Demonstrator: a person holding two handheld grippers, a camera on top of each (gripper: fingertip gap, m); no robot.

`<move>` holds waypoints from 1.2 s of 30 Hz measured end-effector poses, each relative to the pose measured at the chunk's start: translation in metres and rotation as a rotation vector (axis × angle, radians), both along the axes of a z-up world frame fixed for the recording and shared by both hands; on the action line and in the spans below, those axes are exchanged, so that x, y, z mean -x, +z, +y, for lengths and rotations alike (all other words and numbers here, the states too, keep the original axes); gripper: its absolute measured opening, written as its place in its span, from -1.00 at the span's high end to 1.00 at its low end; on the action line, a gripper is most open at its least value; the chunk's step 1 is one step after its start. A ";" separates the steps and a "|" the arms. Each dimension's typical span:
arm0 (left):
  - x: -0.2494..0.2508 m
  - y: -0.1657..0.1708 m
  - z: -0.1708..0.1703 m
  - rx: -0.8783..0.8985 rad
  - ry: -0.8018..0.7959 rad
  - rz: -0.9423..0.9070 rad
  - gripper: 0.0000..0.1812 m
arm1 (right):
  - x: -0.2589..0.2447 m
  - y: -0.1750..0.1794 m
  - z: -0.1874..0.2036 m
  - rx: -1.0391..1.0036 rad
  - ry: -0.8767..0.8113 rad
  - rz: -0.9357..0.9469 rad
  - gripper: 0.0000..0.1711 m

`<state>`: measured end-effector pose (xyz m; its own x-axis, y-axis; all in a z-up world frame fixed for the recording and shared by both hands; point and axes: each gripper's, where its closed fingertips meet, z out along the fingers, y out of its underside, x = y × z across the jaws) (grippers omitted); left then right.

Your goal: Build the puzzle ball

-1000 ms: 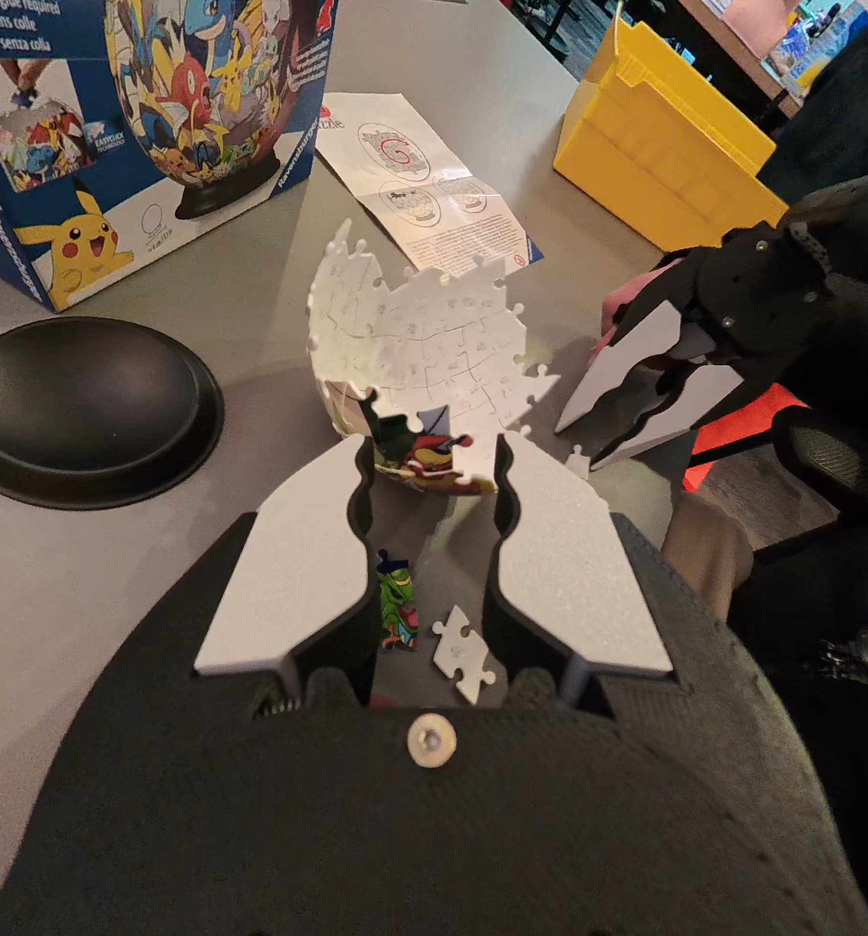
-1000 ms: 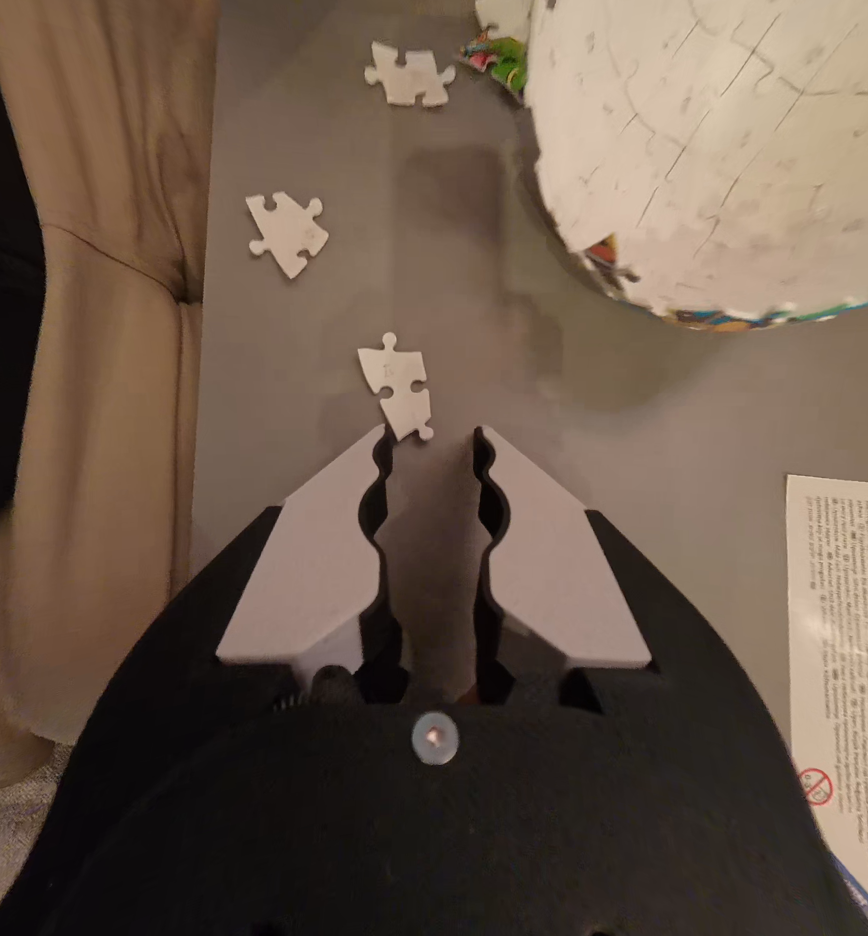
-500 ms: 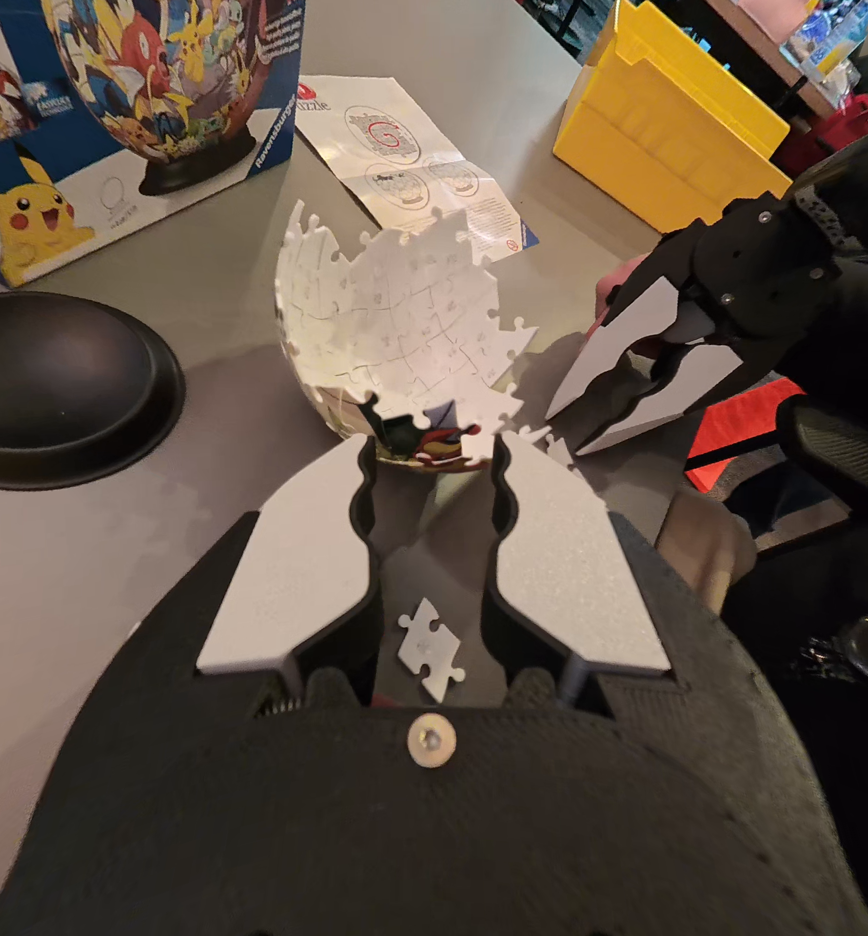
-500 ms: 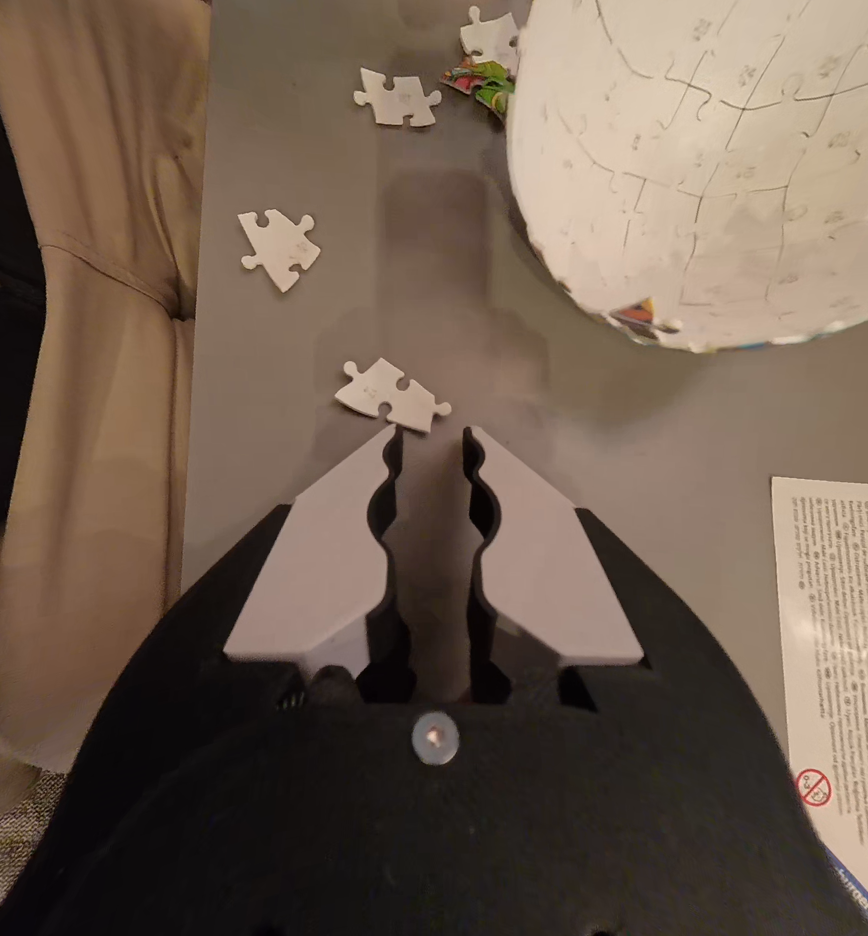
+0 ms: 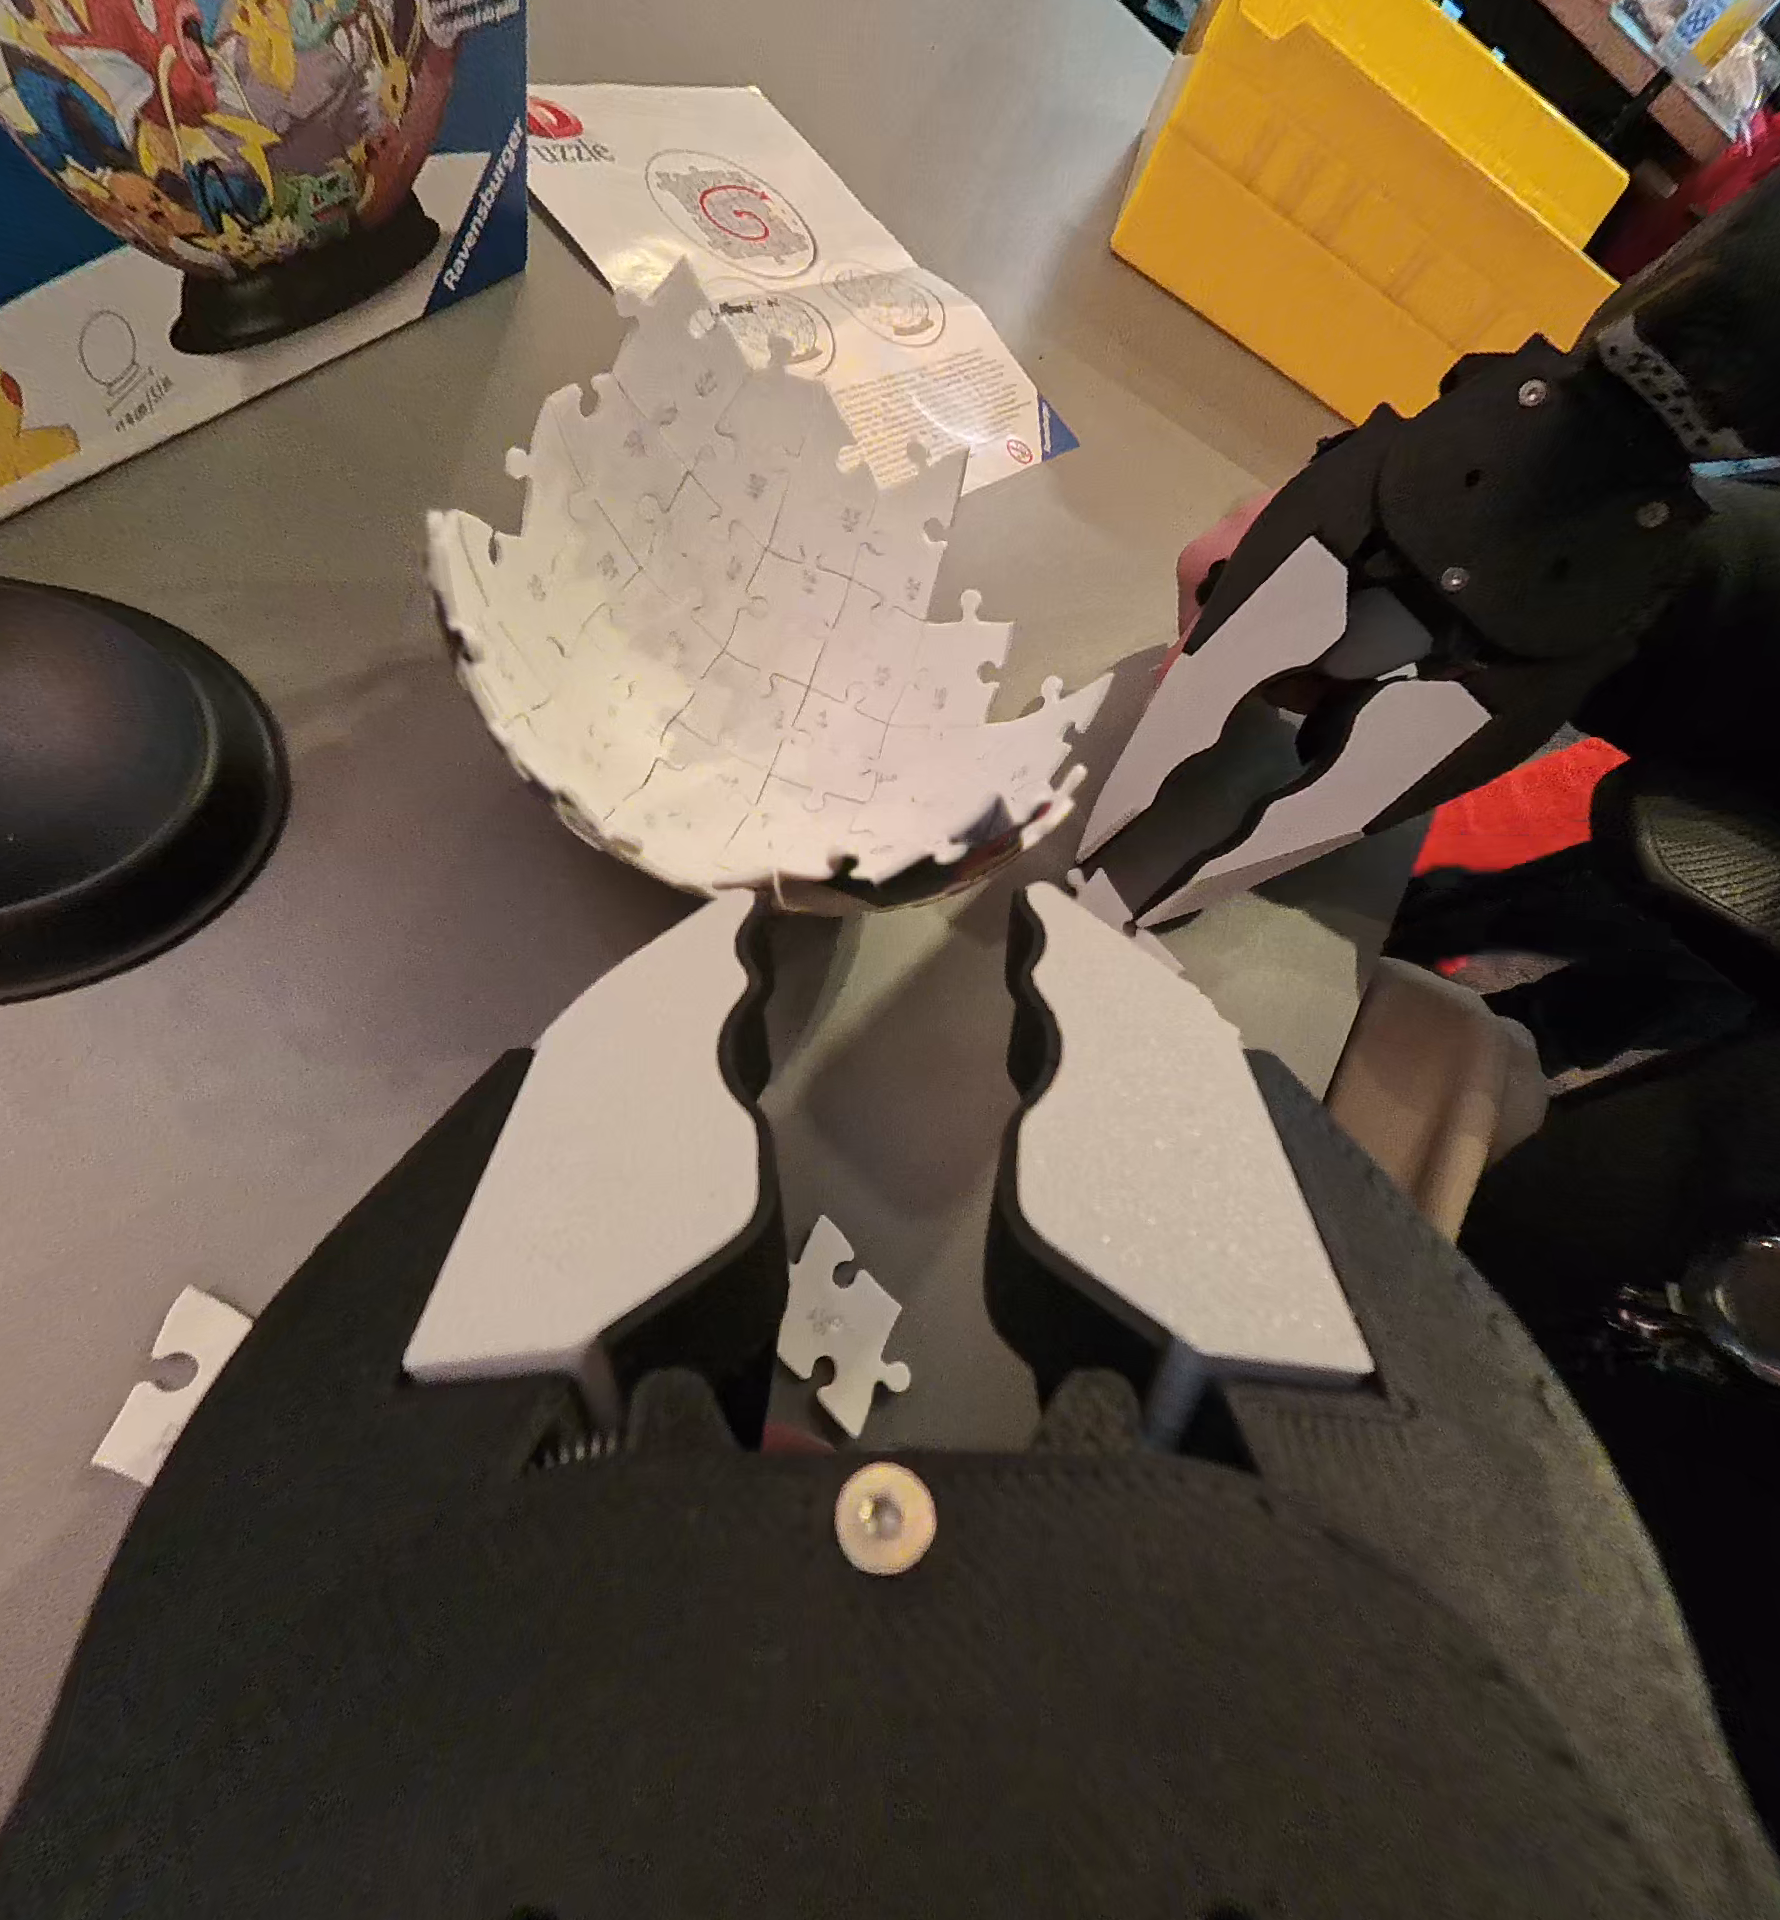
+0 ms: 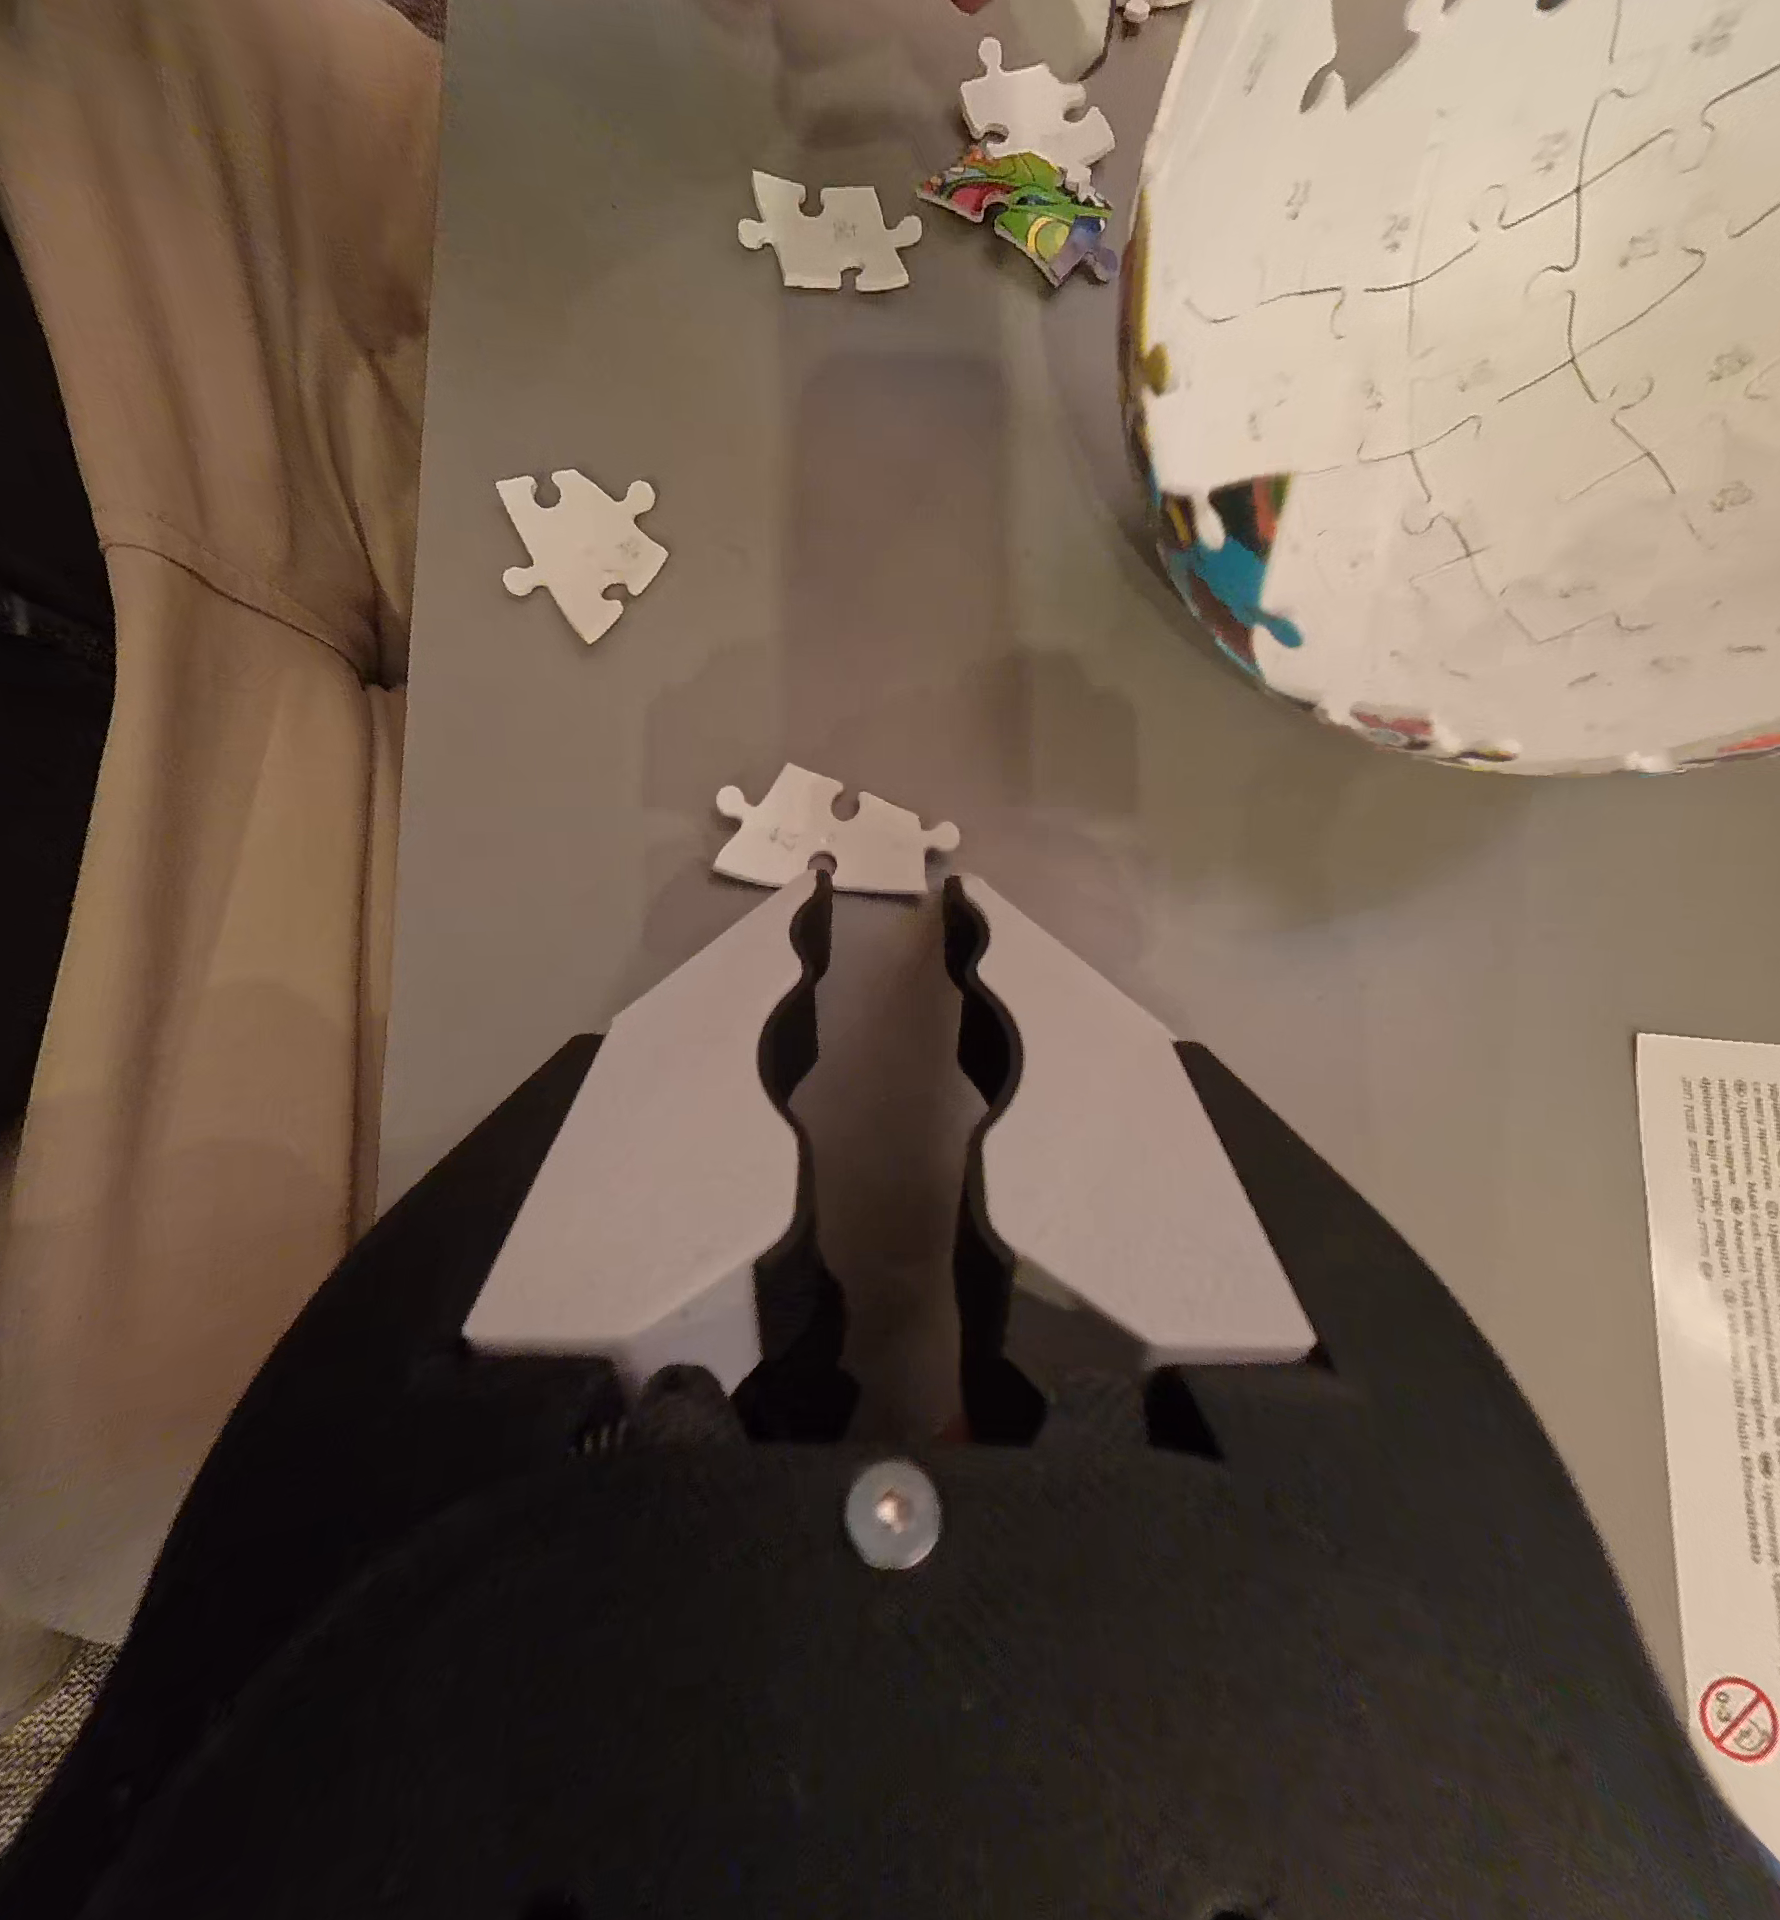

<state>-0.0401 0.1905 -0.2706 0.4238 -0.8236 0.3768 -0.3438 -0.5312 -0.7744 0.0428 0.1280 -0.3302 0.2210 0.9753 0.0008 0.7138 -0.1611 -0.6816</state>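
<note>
Left gripper point(image 5: 881, 914) open, right gripper point(image 6: 881, 883) seemingly parted

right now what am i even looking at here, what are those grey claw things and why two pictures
Each grey claw is a hand-held gripper: a person holds one in each hand, and a camera on each looks forward along its two fingers. That gives two pictures of one grey table.

The left wrist view shows the left hand-held gripper, open and empty, pointing at the half-built puzzle ball, an open white shell. The right hand-held gripper shows beside it.

The right wrist view shows the right hand-held gripper, open, its tips at a joined pair of white pieces lying on the table. It holds nothing yet. More loose pieces lie farther off.

Also on the table: the puzzle box, an instruction sheet, a black domed stand and a yellow bin.
</note>
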 end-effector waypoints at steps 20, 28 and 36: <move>-0.010 -0.002 -0.024 -0.040 -0.082 0.053 0.53 | 0.004 0.001 -0.003 0.065 -0.095 -0.035 0.52; 0.003 -0.003 -0.028 -0.087 -0.101 0.078 0.53 | 0.003 0.000 -0.002 0.045 -0.117 -0.072 0.49; 0.021 0.003 -0.007 -0.120 -0.034 0.075 0.55 | 0.003 -0.001 -0.001 0.022 -0.117 -0.073 0.61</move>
<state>-0.0608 0.1831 -0.2673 0.4182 -0.8753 0.2426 -0.4196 -0.4230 -0.8031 0.0393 0.1272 -0.3308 0.3337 0.9427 -0.0003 0.7368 -0.2610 -0.6237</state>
